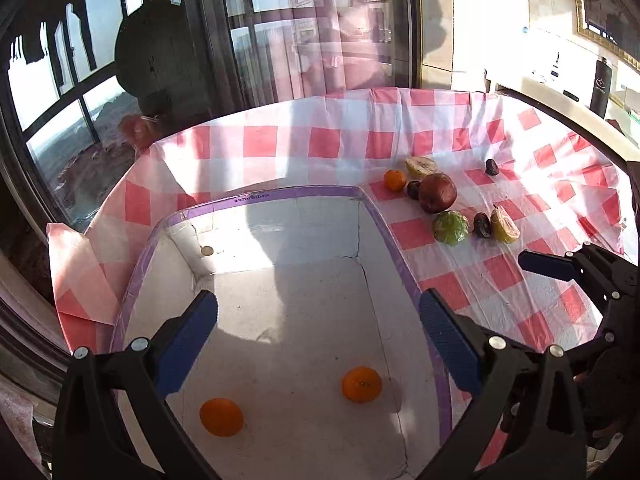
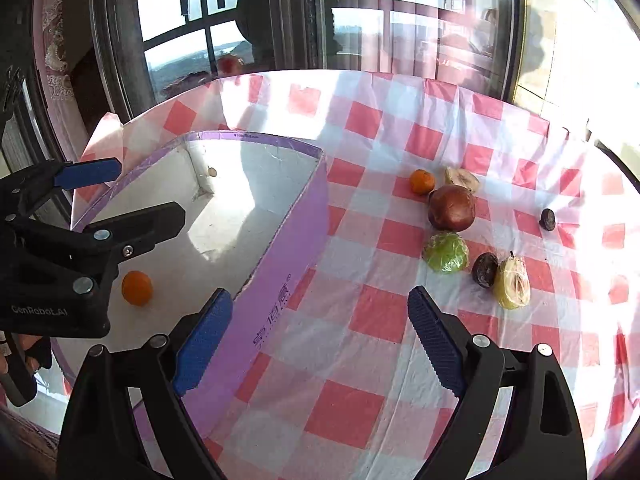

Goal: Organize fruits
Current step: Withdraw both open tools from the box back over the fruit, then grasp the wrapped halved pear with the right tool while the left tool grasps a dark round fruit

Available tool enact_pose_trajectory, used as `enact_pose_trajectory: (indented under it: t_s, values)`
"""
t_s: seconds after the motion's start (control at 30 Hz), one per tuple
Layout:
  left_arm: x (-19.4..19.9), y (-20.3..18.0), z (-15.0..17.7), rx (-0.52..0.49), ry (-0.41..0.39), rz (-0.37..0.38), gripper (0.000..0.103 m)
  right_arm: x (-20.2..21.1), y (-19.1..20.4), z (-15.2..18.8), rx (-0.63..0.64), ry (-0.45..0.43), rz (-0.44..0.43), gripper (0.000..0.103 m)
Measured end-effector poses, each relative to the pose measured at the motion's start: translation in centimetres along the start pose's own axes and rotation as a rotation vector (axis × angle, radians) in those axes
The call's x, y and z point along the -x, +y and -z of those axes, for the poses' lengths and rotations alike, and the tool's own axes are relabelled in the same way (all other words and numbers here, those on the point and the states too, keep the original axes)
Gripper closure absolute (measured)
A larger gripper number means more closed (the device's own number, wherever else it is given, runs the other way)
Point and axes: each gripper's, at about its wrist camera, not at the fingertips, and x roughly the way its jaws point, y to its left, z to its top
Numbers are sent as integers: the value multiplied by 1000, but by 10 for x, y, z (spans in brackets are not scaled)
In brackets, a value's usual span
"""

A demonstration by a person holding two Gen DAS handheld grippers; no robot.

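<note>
A purple-edged white box [image 1: 376,216] [image 2: 288,248] lies on the checked cloth. Two oranges [image 1: 221,416] [image 1: 361,384] lie inside it; one shows in the right wrist view [image 2: 137,288]. My left gripper [image 1: 318,316] is open and empty above the box. My right gripper [image 2: 320,312] is open and empty over the cloth beside the box's right wall. On the cloth lie a third orange [image 2: 421,181], a red apple [image 2: 452,207], a green fruit [image 2: 445,252], two cut pear pieces [image 2: 462,178] [image 2: 513,284] and dark dates [image 2: 485,270] [image 2: 547,219].
The table with the pink-and-white checked cloth [image 2: 360,360] stands against large windows [image 1: 100,60]. The cloth rises as a fold at the far edge [image 1: 320,136]. A dark bottle [image 1: 601,88] stands on a counter at the right.
</note>
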Motion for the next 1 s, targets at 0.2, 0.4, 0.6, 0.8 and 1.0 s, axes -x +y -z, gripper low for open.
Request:
enact_pose_trajectory:
  t_s: [0.2,0.4,0.6,0.8,1.0]
  values:
    - [-17,-60,-22,-1,48,92,2,-26,-85,32,-116,128,90,17]
    - [-42,-123,-30,-5,119,137,2,-52,-159,57,-203,213,129,18]
    - [-89,-176,-14,-71,242,156,2,-81,-198,57,-224,240,67,18]
    - [-128,-181,11,7,372,106,2,-104,-205,38,-141,229,-7,17]
    - [-145,-183,23,22,428,50,2,-123,-216,12,-111,207,-75,26]
